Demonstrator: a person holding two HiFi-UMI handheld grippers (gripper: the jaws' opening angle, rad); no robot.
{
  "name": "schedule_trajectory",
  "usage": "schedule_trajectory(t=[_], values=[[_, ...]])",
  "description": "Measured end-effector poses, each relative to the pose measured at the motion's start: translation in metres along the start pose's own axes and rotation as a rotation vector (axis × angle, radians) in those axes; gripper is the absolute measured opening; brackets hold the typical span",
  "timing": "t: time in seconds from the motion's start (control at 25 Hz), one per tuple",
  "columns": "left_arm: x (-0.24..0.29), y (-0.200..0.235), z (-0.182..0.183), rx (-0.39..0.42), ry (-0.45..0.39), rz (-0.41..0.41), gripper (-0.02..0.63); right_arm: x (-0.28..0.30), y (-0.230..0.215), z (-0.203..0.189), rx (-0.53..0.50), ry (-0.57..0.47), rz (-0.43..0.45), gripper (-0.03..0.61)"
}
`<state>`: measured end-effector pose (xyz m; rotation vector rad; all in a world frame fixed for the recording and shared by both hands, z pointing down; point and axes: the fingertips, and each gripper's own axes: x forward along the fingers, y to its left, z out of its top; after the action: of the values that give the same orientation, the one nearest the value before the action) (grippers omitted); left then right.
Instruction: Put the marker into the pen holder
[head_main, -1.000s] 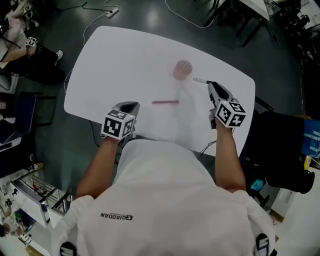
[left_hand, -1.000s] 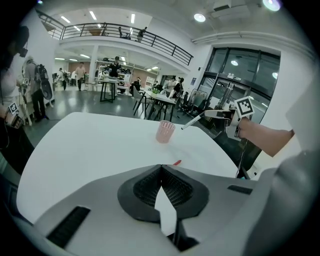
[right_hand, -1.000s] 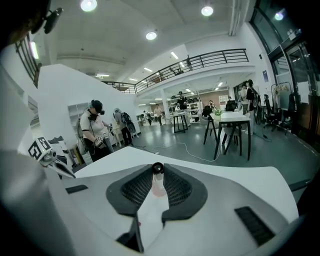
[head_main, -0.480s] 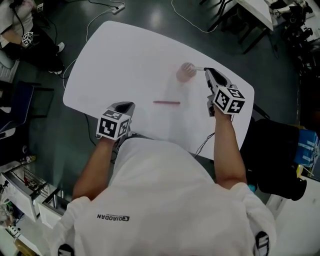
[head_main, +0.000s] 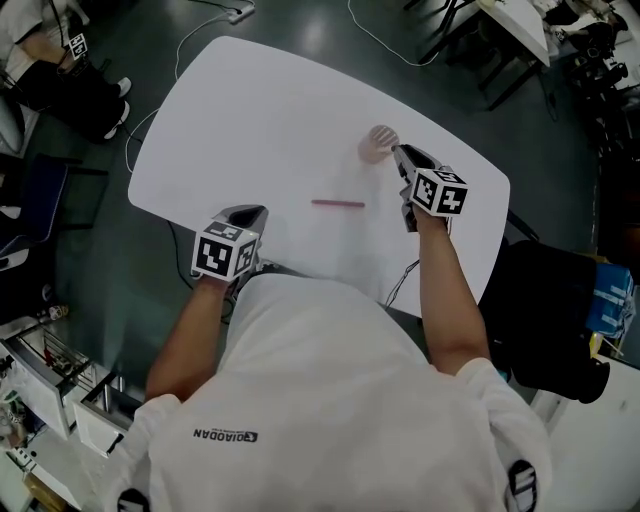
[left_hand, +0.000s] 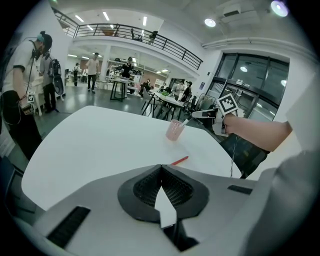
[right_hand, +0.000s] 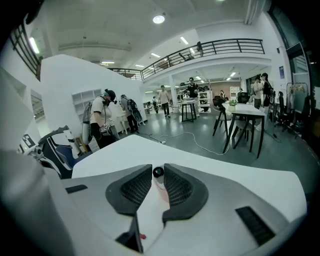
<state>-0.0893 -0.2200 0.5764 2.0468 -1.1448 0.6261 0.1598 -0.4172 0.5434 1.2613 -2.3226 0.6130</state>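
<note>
Right gripper, right of centre in the head view, meets the pink pen holder; a red pen lies mid-table. In the left gripper view, the left gripper is closed and empty, while the marker slants into the holder at upper centre. In the right gripper view the jaws clamp the marker; it is best tilted upright and lowered before release.

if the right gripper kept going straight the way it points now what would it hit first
Most likely the pink pen holder. The right gripper is shut on a marker aimed at its rim, and pink shows just past the fingers. Exact depth is unclear.
</note>
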Motion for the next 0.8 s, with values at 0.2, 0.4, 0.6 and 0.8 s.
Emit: schedule_trajectory(t=[0.2,0.4,0.6,0.8], values=[[0.000,-0.001,0.003,0.010,-0.001,-0.008,0.026,-0.009,-0.001,-0.001,0.000,-0.010,-0.017,0.100],[0.003,-0.002,0.007,0.030,0.003,-0.027,0.026,-0.017,0.010,-0.002,-0.012,-0.014,-0.004,0.100],[0.005,-0.001,0.010,0.054,0.008,-0.047,0.026,-0.025,0.020,0.000,-0.023,-0.026,0.001,0.094],[0.007,0.002,0.011,0.087,0.026,-0.076,0.026,-0.034,0.030,-0.006,-0.016,-0.034,-0.012,0.089]])
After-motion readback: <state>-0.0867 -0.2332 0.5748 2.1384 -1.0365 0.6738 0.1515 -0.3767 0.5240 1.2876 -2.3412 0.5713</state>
